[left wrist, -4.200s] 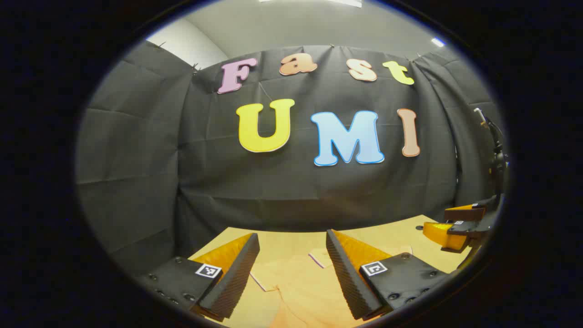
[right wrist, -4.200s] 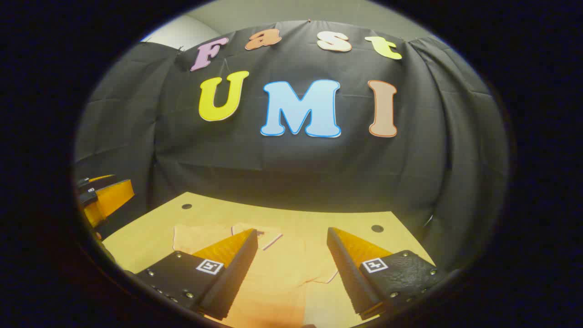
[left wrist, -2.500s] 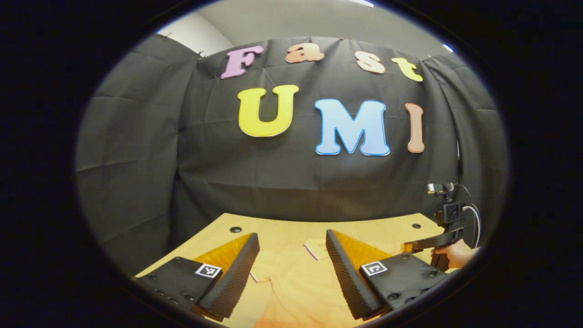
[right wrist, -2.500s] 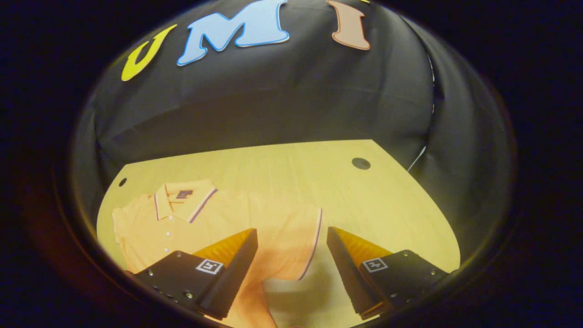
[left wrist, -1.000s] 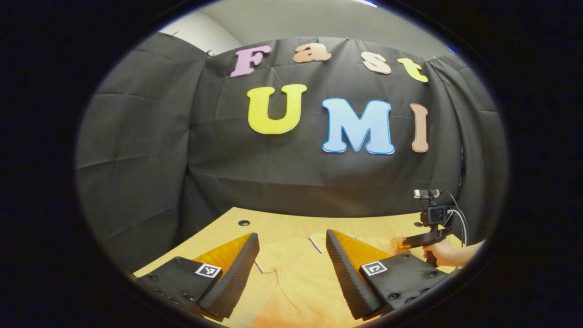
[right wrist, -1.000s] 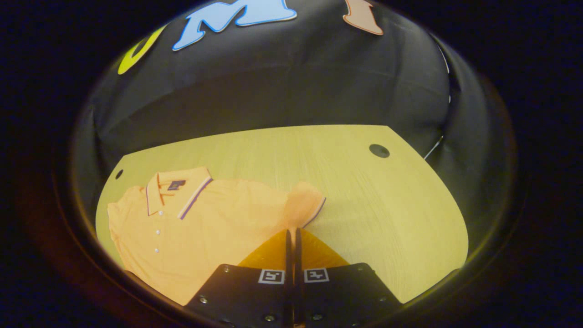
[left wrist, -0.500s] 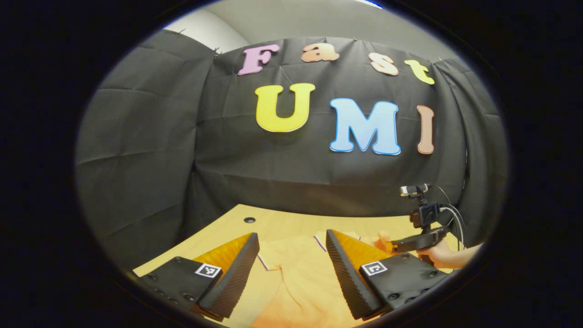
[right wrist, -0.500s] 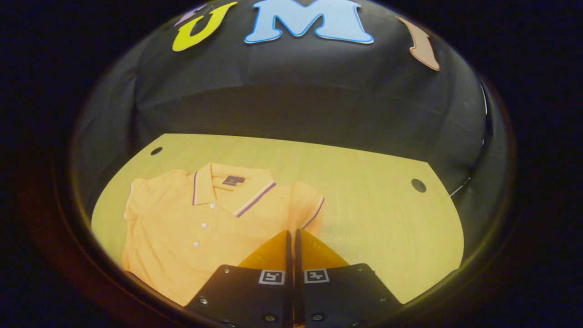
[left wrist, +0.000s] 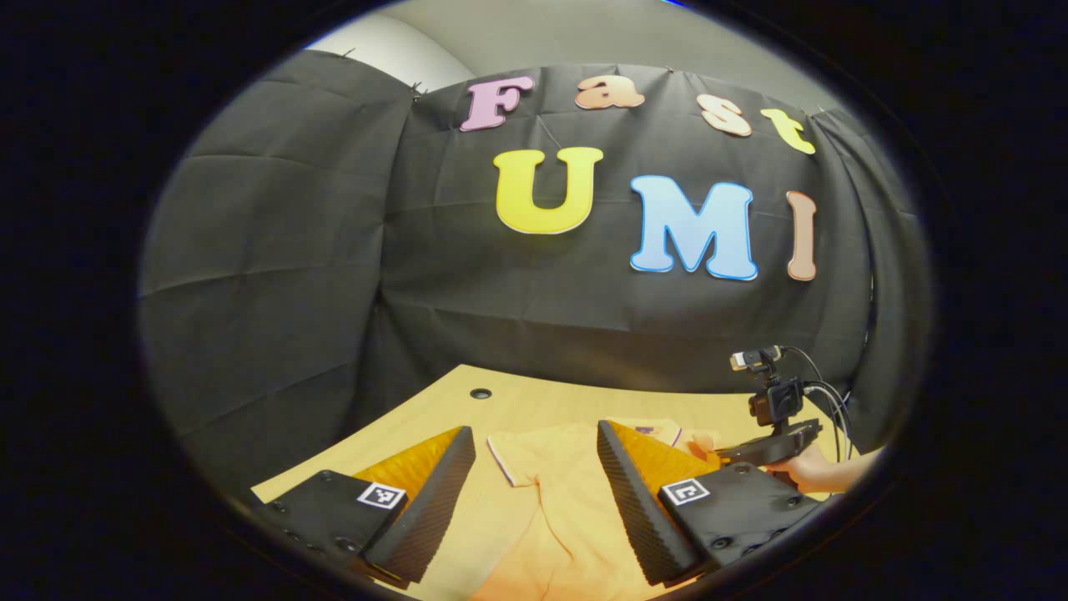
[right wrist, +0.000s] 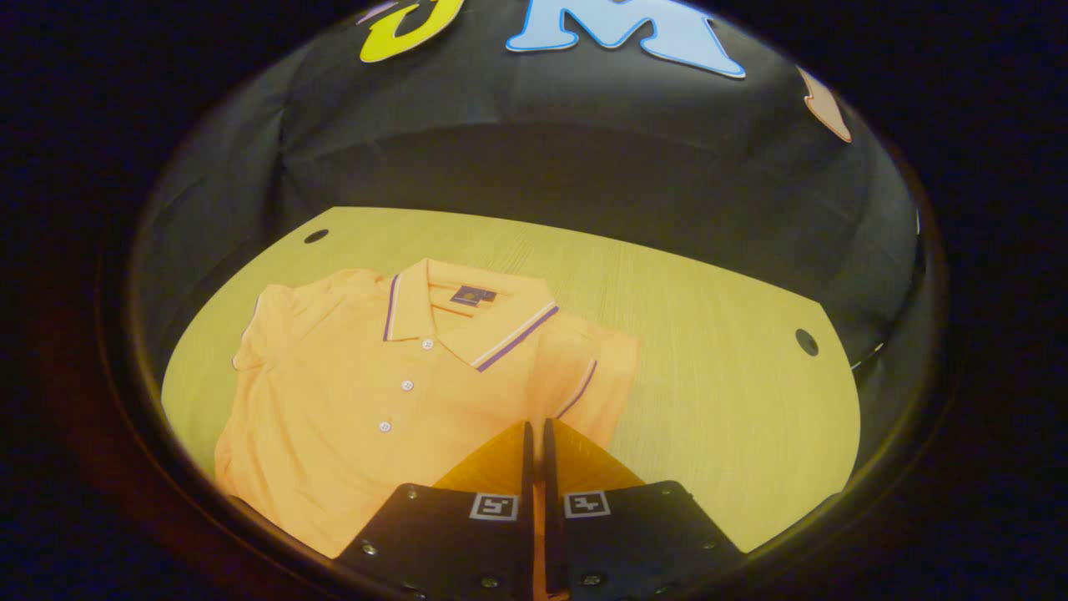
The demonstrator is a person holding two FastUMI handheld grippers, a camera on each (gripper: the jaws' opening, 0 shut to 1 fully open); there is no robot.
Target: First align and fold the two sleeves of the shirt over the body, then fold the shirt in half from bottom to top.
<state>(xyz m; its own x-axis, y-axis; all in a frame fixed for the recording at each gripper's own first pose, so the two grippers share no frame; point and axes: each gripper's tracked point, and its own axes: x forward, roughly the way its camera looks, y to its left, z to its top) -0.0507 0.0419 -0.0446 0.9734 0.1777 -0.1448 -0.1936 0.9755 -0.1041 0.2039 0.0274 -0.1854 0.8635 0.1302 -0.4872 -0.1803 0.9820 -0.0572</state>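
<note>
We see an orange polo shirt (right wrist: 367, 401) lying flat, buttons up, its right sleeve (right wrist: 596, 380) folded inward over the body.

In the right gripper view the shirt (right wrist: 359, 401) runs off the lower edge, so its hem is cut away, and the right gripper (right wrist: 535, 434) covers the lower part of the folded right sleeve (right wrist: 596, 376); whether its 2 closed fingers pinch cloth cannot be told. In the left gripper view the left gripper's right finger (left wrist: 642, 484) hides much of the collar (left wrist: 659, 430). The hand (left wrist: 813, 476) at the right edge is cut off.
</note>
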